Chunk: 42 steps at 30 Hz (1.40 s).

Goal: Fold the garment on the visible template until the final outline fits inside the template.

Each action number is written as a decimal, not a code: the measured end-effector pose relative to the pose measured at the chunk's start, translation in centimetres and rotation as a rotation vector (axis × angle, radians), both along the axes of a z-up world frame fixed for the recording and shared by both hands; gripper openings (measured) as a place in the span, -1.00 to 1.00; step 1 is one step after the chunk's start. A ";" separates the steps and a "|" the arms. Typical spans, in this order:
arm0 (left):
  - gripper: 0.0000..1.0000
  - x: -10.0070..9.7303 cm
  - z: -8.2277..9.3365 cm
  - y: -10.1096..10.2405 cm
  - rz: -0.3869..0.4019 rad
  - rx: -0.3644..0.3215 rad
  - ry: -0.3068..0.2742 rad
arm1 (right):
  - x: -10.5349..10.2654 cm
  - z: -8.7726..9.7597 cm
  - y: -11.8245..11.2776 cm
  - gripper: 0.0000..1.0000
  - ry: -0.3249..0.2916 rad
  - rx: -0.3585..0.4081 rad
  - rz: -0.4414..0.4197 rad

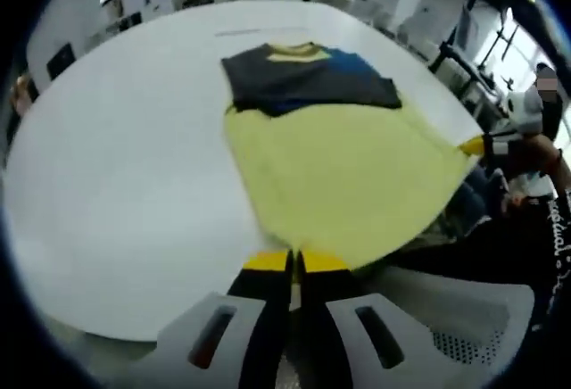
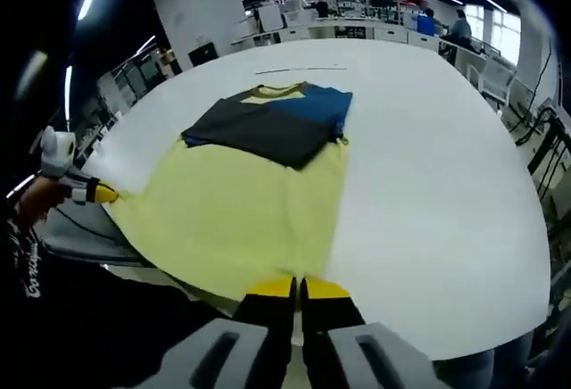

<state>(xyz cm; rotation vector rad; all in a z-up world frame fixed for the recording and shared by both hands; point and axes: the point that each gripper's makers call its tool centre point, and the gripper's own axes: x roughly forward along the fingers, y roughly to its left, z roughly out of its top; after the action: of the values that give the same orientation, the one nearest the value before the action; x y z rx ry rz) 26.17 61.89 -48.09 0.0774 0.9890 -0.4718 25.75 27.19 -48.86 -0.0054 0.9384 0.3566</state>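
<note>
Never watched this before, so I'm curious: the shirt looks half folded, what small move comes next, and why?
Probably lift the near hem and carry it toward the collar. Both tongs, left and right, look shut at the yellow shirt's near edge, which overhangs the white table. The dark sleeves are already folded in.

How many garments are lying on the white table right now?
1: a yellow shirt with a dark and blue top part, spread across the white table, its hem at the near edge. Nothing appears hidden beneath it.
</note>
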 end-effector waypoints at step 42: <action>-1.00 14.2 10.8 0.7 0.197 -0.130 -0.385 | 14.7 10.9 0.8 -1.00 -0.342 0.033 -0.034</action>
<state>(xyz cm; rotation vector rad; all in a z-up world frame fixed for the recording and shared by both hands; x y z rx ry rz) 40.33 62.60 -37.27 -0.0455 0.5798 -0.3226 40.43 27.97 -37.94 -0.0192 0.5940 0.3275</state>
